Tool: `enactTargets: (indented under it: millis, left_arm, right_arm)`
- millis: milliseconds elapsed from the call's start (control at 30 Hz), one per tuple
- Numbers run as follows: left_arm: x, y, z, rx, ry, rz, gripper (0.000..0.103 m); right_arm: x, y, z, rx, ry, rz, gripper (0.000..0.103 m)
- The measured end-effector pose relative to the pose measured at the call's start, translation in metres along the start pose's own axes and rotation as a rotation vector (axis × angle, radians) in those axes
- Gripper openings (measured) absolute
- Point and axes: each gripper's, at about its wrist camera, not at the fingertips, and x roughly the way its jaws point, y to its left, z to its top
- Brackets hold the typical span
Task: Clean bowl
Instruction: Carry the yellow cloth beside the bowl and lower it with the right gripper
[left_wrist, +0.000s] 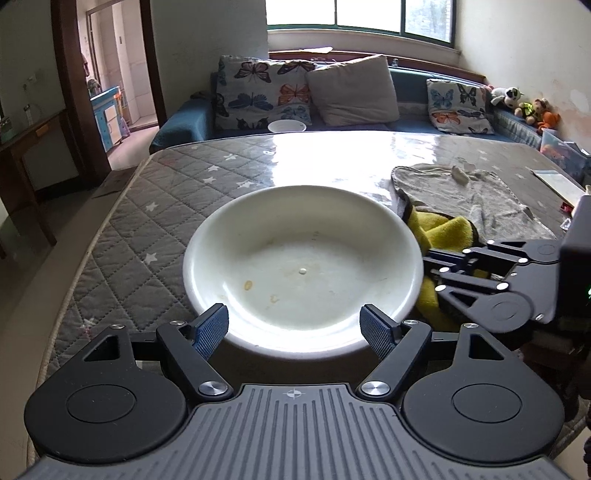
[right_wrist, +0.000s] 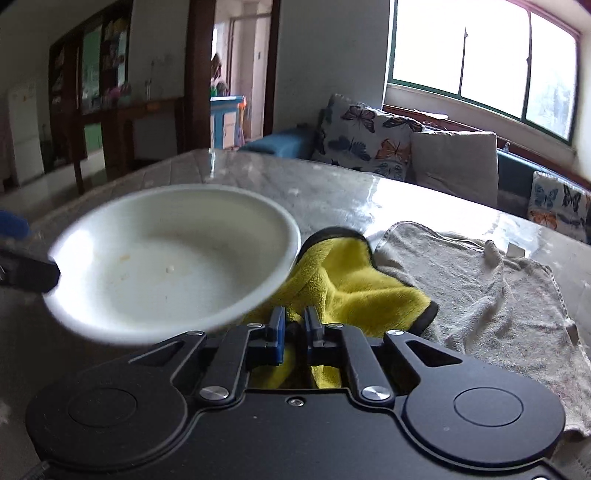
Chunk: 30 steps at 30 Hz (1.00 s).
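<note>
A wide white bowl with a few small food stains stands on the quilted table; in the right wrist view the bowl is blurred. My left gripper is open. Its blue pads sit over the bowl's near rim, one on each side, and I cannot tell whether they touch it. One of its fingers shows at the bowl's left edge. My right gripper is shut on a yellow cloth just right of the bowl. From the left wrist, the right gripper reaches into the yellow cloth.
A grey towel lies spread on the table behind the yellow cloth. A small white bowl stands at the far edge. A sofa with cushions runs behind. A plastic box and papers lie at the far right.
</note>
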Motion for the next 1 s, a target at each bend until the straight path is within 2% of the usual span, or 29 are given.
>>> enactTargets:
  millis: [133, 467, 600, 1000]
  left_arm:
    - [0.0, -0.004, -0.001, -0.002, 0.001, -0.015, 0.079]
    - [-0.002, -0.015, -0.002, 0.01, -0.012, -0.001, 0.079]
    - [-0.004, -0.016, -0.005, 0.014, -0.022, 0.012, 0.079]
    - [-0.01, -0.018, -0.017, 0.002, -0.034, 0.017, 0.079]
  right_arm:
    - [-0.004, 0.012, -0.001, -0.063, 0.001, -0.014, 0.012]
    - [-0.025, 0.008, 0.002, -0.025, -0.039, -0.004, 0.012]
    - [-0.031, 0.008, 0.004, -0.008, -0.048, -0.003, 0.021]
    - [-0.054, 0.012, 0.001, 0.032, -0.087, -0.007, 0.03]
